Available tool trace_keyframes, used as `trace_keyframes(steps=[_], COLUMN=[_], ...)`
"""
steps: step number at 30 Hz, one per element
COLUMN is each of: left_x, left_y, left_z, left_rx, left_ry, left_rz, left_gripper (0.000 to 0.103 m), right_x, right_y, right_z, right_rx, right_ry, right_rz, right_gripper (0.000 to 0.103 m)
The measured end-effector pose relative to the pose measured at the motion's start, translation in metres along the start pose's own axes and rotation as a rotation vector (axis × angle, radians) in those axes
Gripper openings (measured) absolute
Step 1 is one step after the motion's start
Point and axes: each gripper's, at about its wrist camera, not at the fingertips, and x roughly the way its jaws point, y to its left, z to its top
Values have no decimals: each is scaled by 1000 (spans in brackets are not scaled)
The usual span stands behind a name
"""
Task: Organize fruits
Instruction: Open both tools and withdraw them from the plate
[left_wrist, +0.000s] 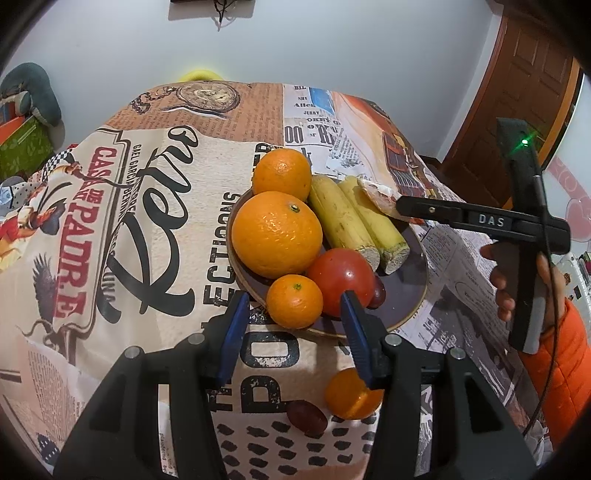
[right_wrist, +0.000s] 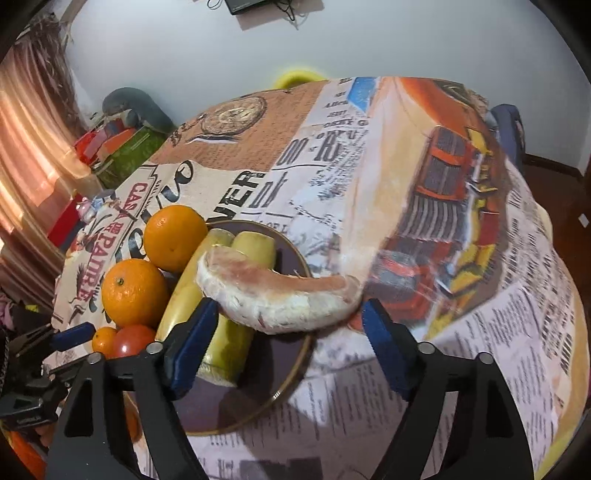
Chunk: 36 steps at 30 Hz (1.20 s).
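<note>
A dark plate (left_wrist: 402, 295) holds two big oranges (left_wrist: 277, 234), a small mandarin (left_wrist: 294, 301), a red tomato (left_wrist: 341, 280), two banana pieces (left_wrist: 343, 221) and a grape (left_wrist: 378, 295). My left gripper (left_wrist: 295, 325) is open and empty, just in front of the mandarin. Another mandarin (left_wrist: 351, 397) and a grape (left_wrist: 306, 417) lie on the tablecloth below it. My right gripper (right_wrist: 284, 347) holds a pink pomelo segment (right_wrist: 280, 291) between its blue pads, above the plate (right_wrist: 258, 406) and bananas (right_wrist: 192, 295). It shows in the left view (left_wrist: 399, 206) too.
The table carries a printed newspaper-style cloth (left_wrist: 147, 221). Boxes and a grey cushion (left_wrist: 33, 92) lie beyond its far left edge. A wooden door (left_wrist: 524, 85) stands at the back right. A yellow object (right_wrist: 295, 79) peeks over the far edge.
</note>
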Motion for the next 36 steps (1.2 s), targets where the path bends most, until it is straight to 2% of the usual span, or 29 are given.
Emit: trace_keyframes(steps=[3,6,8,12,17,23,36], left_x=[0,0,0,-2,-4,-10,-38], left_y=[2,4,5,5,5,5,-8], left_z=[0,0,0,0,0,2,3], left_rx=[-5,-13,-16,-15,-16,-19,11], left_ry=[-1,-1,-2,-7,-14,-23,-54], left_rz=[0,2,2,3,10,12,42], left_gripper=[51,51,51,51,51,51,51], right_x=[7,13,12,10,9,11,-31], right_y=[2,4,9,24,44,37,58], right_z=[2,3,3,3,2,-2,-16], right_rx=[-9,-18,-35,-67,-123,-74,-114], right_ry=[14,19,14,8,1,25,-32], right_rz=[25,10,-12,13,4,15,-24], right_gripper=[83,87,85,80,80,81,81])
